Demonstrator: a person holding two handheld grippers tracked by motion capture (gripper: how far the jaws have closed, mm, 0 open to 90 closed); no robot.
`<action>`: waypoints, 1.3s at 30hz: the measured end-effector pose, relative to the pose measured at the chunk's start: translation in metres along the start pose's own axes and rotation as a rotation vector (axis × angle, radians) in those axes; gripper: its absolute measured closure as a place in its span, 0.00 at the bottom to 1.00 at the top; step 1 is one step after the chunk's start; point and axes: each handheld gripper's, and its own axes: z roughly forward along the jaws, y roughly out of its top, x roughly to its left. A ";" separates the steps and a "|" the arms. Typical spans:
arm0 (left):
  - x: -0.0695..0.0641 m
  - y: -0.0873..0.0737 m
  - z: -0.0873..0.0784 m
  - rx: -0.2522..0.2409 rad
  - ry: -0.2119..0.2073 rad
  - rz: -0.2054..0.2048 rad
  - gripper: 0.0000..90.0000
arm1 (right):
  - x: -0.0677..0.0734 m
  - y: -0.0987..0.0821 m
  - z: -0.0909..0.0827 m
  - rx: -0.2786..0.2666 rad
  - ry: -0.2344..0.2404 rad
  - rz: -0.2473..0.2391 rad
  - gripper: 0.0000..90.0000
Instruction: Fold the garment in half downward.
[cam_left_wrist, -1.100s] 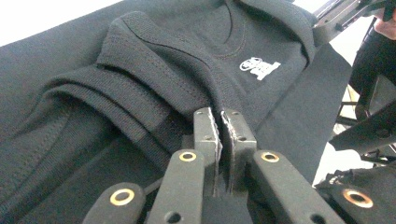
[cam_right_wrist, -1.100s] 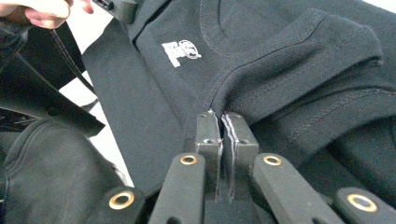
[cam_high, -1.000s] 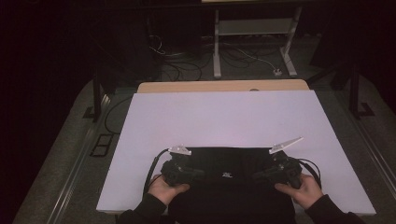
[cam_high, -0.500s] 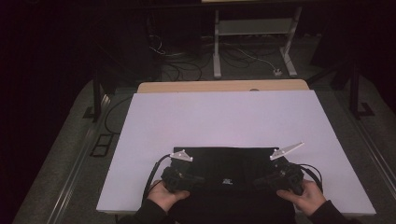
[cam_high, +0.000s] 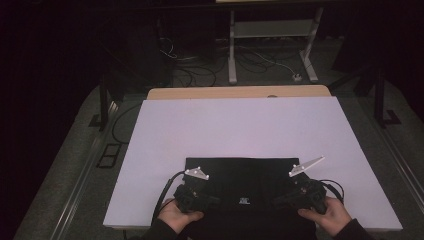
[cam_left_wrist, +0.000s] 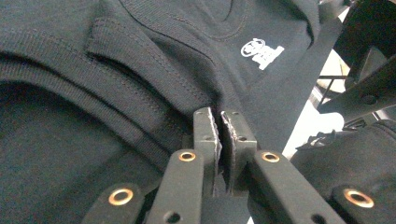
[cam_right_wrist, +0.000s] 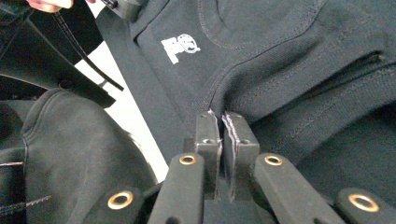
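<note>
Left gripper (cam_high: 212, 199) and right gripper (cam_high: 280, 200) both pinch the shirt (cam_high: 242, 177) hem, jaws nearly closed on cloth. Judged best: keep tension even and move both together, square to the logo (cam_high: 243, 201) between them.

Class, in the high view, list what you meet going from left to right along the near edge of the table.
Left gripper → white logo on the black garment → right gripper, all on the white table.
</note>
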 end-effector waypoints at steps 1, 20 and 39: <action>0.000 0.000 0.000 -0.002 0.009 -0.002 0.92 | 0.000 0.000 0.000 0.002 -0.002 0.005 0.90; -0.005 0.000 -0.010 -0.022 0.138 0.078 0.46 | 0.008 -0.004 -0.014 -0.061 -0.091 -0.041 0.46; 0.002 0.019 -0.031 -0.060 0.079 0.108 0.00 | -0.003 0.009 -0.046 -0.131 -0.166 -0.023 0.05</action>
